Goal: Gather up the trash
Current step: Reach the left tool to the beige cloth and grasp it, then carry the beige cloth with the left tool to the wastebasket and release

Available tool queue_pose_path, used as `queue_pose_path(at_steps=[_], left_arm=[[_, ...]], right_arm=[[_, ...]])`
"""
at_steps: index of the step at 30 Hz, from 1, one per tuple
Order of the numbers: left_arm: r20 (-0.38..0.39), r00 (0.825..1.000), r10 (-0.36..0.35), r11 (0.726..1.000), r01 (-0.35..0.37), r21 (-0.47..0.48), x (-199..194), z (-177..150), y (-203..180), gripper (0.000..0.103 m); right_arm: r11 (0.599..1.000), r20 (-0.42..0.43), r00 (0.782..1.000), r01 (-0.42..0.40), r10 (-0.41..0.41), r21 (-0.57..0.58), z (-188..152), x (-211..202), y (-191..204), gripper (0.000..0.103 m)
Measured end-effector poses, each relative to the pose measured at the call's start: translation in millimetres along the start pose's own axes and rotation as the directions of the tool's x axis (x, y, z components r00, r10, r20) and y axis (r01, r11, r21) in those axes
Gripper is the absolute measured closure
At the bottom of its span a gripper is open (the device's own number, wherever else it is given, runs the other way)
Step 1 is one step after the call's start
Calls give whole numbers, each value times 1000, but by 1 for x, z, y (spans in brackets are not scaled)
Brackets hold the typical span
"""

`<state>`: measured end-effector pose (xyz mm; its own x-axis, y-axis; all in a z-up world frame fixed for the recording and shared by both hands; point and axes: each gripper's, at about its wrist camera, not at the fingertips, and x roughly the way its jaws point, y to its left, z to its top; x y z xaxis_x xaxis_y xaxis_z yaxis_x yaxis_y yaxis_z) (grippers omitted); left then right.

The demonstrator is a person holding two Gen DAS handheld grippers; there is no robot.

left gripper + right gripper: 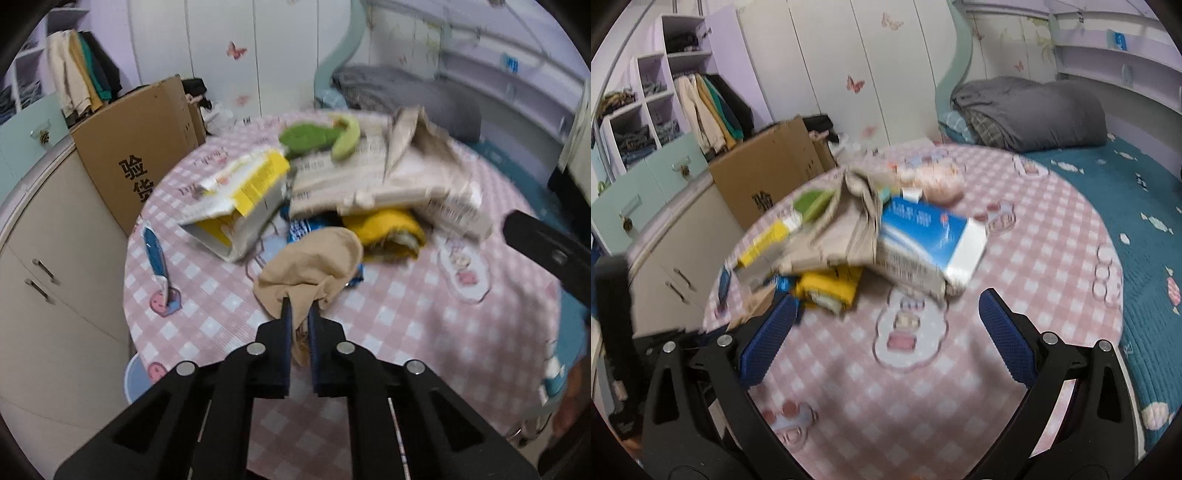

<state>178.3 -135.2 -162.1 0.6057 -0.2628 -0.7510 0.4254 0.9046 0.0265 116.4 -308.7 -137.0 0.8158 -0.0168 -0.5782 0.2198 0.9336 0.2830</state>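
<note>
Left gripper [299, 308] is pinching a tan crumpled cloth-like scrap [314, 264], jaws nearly together with the tan material squeezed between the blue pads; the scrap is sitting at the near edge of the trash pile on the bench [406, 314], which is wearing a pink checked cover. Behind it a torn yellow-and-white carton [240, 199] is lying open, with a beige crumpled paper bag [391, 173] beside it, a green wrapper [314, 136] on top at the far side, and a yellow packet [388, 225] tucked under the bag. A blue-and-white wrapper [157, 258] is lying apart at the left.

Right gripper [888, 306] is hovering over the bench with jaws spread wide and nothing between them, just in front of a blue-and-white box [931, 232] in the pile. Both views are blurring.
</note>
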Motion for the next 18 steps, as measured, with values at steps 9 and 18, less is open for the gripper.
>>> queue_pose_path(at_steps=[9,18], left_arm=[[175,984,-34,994,51,-96,-55,23,26,96],[202,979,11,985,25,-172,-72,30,55,96]], right_arm=[[1000,18,1000,-17,17,2,50,39,8,23],[998,-75,996,-54,53,-20,56,70,11,97]])
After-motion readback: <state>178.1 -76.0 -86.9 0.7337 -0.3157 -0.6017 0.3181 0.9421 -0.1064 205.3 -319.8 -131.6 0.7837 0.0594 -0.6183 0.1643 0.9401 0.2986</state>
